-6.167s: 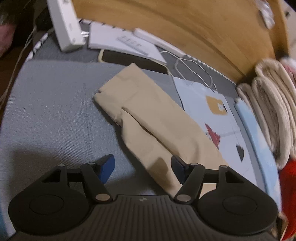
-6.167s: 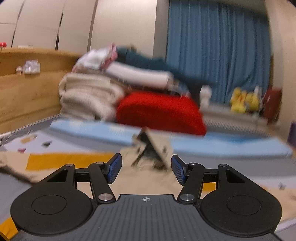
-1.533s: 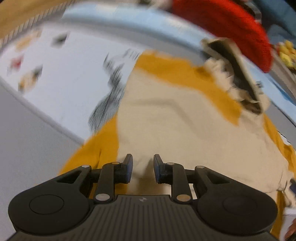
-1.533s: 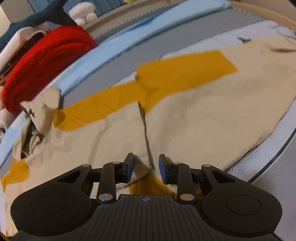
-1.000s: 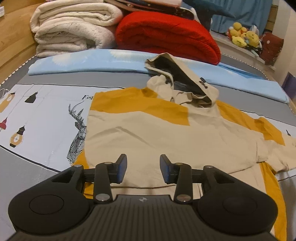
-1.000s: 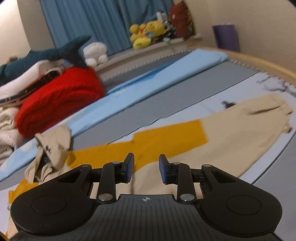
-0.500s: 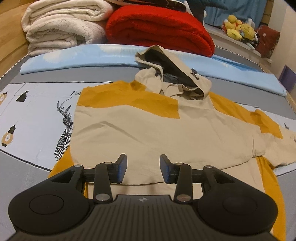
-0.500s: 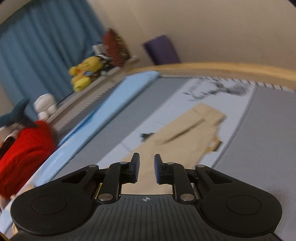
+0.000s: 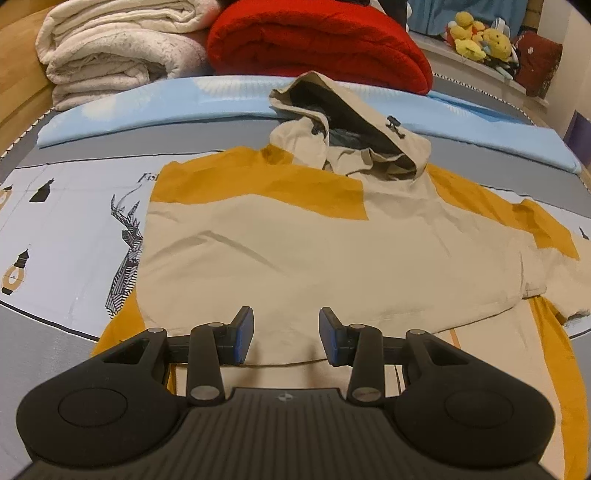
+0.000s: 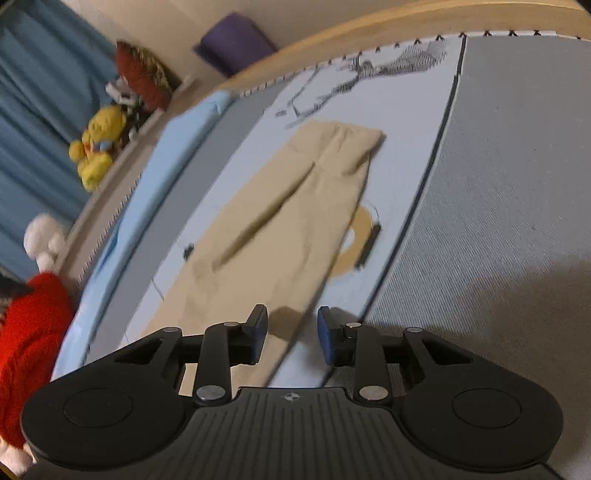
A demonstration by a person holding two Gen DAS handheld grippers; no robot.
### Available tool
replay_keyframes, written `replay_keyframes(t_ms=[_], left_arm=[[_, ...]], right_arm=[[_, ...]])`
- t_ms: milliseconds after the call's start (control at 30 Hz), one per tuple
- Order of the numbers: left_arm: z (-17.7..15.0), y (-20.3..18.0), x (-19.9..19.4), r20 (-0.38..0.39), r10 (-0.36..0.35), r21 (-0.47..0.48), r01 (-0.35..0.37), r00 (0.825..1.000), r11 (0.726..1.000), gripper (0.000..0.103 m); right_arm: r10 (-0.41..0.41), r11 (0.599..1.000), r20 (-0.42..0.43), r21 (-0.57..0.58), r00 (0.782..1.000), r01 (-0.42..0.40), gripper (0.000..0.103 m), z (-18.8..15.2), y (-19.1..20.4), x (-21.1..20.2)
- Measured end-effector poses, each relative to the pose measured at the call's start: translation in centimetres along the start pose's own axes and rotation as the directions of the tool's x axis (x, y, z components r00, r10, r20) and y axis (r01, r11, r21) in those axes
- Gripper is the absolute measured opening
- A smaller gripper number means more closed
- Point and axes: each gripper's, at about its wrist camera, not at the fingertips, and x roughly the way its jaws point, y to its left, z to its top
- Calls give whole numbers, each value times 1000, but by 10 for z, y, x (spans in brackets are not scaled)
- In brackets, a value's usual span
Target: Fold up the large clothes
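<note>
our right tongs (image 10: 288, 338), just reopened and empty, hover nearest the sleeve (image 10: 288, 218), which runs lengthwise straight ahead; left tongs (image 9: 284, 336) spread, empty over the hoodie (image 9: 295, 251).

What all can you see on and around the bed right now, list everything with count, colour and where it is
hooded jacket: one, beige with mustard panels, spread flat on the bed, hood toward the blankets
jacket sleeve: one, beige, stretched out over the printed sheet
printed sheet: one, pale blue with dark drawings, under the jacket
red blanket: one, red, folded behind the hood
cream blanket: one, off-white, folded left of the red one
yellow plush toys: a few, yellow, on the far ledge
blue curtain: one, blue, behind the toys
left claw: black, blue pads, open above the jacket hem
right claw: black, blue pads, open above the sleeve
</note>
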Motion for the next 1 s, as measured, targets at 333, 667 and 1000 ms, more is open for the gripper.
replay_keyframes(t_ms=[333, 667, 1000], left_arm=[[3, 5, 1, 4, 3, -8, -3, 1000, 1000, 43], [12, 41, -21, 20, -26, -120, 29, 999, 992, 43], [11, 102, -48, 53, -20, -241, 32, 998, 970, 43]], right_arm=[[-72, 997, 117, 7, 990, 72, 8, 13, 17, 18], [35, 951, 304, -304, 952, 62, 3, 7, 135, -47], [427, 620, 141, -765, 893, -175, 1, -134, 329, -156]])
